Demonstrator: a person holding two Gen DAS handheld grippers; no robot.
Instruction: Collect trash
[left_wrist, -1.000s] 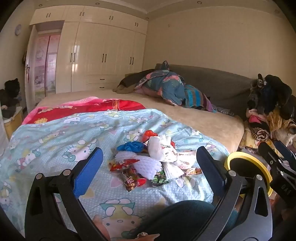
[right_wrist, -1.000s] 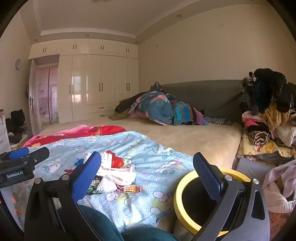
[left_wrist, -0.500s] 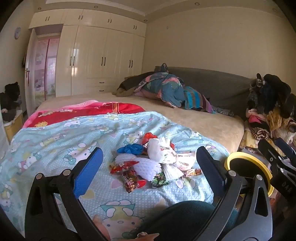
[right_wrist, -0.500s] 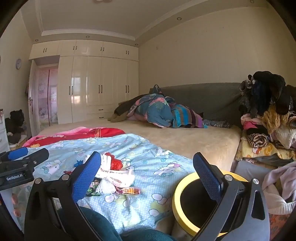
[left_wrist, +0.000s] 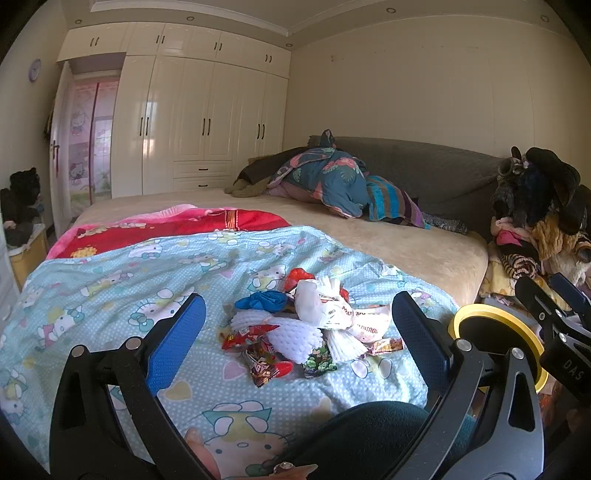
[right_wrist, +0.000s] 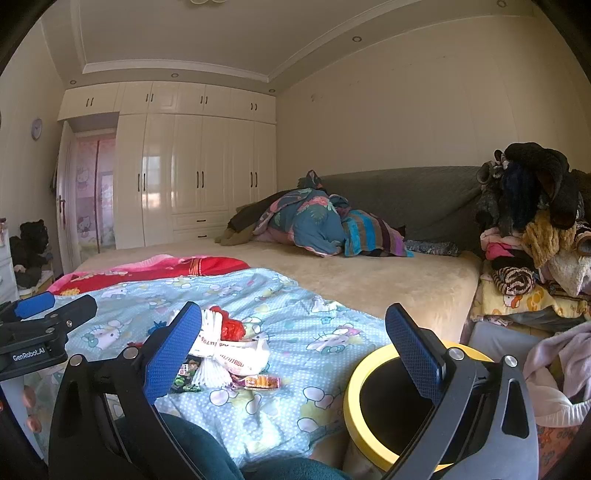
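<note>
Trash pile (left_wrist: 306, 328): wrappers, white foam netting and plastic bags heaped on the light-blue quilt (left_wrist: 110, 288) atop the bed. Yellow-rimmed bin (right_wrist: 373, 402): beside the bed's edge. Left claw (left_wrist: 295, 336) and right claw (right_wrist: 295, 354): both spread, empty.

The trash pile (left_wrist: 306, 328) lies on the quilt (left_wrist: 122, 280) atop the bed (left_wrist: 406, 243); the bin (left_wrist: 495, 343) stands at the pile's three o'clock.
</note>
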